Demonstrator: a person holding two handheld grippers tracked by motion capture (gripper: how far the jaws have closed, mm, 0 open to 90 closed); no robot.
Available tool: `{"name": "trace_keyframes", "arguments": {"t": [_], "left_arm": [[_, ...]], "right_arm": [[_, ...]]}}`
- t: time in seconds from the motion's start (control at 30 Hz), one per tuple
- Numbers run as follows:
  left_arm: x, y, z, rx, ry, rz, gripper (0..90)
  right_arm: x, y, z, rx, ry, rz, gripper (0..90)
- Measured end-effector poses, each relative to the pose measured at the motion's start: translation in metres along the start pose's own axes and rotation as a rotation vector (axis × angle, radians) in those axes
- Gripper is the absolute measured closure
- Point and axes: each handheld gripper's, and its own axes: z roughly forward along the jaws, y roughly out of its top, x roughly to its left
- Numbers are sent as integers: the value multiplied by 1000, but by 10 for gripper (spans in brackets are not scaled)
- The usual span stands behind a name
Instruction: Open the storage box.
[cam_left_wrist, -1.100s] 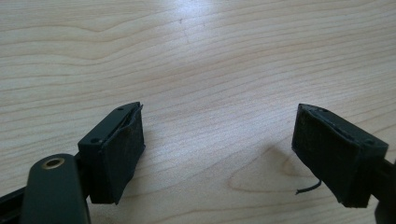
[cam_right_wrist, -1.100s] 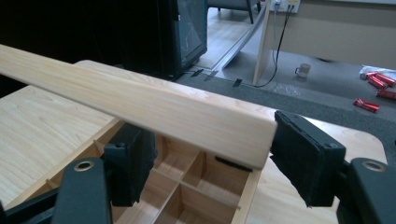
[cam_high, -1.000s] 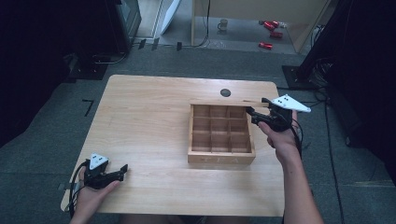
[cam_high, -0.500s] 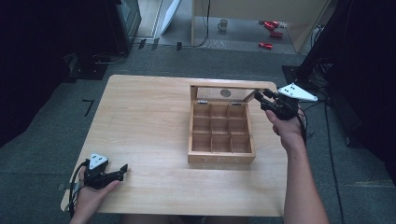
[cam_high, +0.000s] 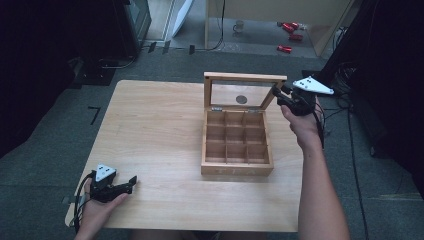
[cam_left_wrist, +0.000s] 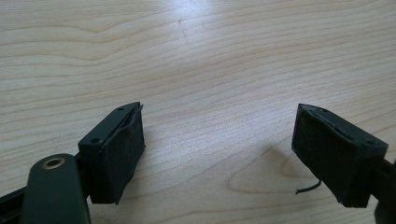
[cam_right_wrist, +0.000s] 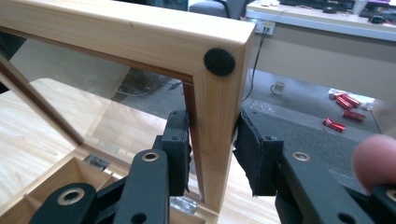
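A wooden box (cam_high: 237, 169) with several empty compartments stands right of the table's middle. Its glass-paned lid (cam_high: 245, 77) is hinged at the far side and stands upright. My right gripper (cam_high: 276, 94) is at the lid's right edge. In the right gripper view the right gripper (cam_right_wrist: 212, 149) is shut on the lid's (cam_right_wrist: 140, 37) wooden side rail, below a black felt dot (cam_right_wrist: 219, 61); its jaws have just been closing on that rail. My left gripper (cam_high: 131, 181) rests at the table's near left corner. The left gripper (cam_left_wrist: 217, 140) is open, with bare wood between its pads.
The wooden table (cam_high: 150, 125) has free room left of the box. A small dark disc (cam_high: 241, 99) lies on the table behind the lid's glass. Red items (cam_high: 289, 31) and a cup (cam_high: 239, 24) sit on the floor beyond the far edge.
The lid has swung up from lying flat on the box to upright. My right hand rose and moved back with it. The left hand has kept still.
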Motion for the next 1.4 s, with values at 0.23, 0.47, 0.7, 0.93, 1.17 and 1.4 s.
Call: {"name": "trace_keyframes", "arguments": {"t": [0.23, 0.47, 0.7, 0.93, 1.17, 1.4], "left_arm": [[-4, 0, 1, 9, 28, 30, 176], [-5, 0, 1, 9, 36, 35, 177], [-6, 0, 2, 12, 41, 41, 177], [-6, 0, 2, 11, 41, 39, 178], [-6, 0, 2, 10, 42, 41, 178], [-6, 0, 2, 10, 43, 42, 178]], "right_arm": [[-4, 14, 19, 22, -35, 51, 666], [-5, 20, 34, 19, -75, 98, 668], [-5, 24, 49, 13, -122, 139, 673], [-7, 30, 66, 29, -156, 152, 676], [-8, 33, 77, 37, -181, 157, 679], [-10, 33, 86, 41, -196, 163, 680]]}}
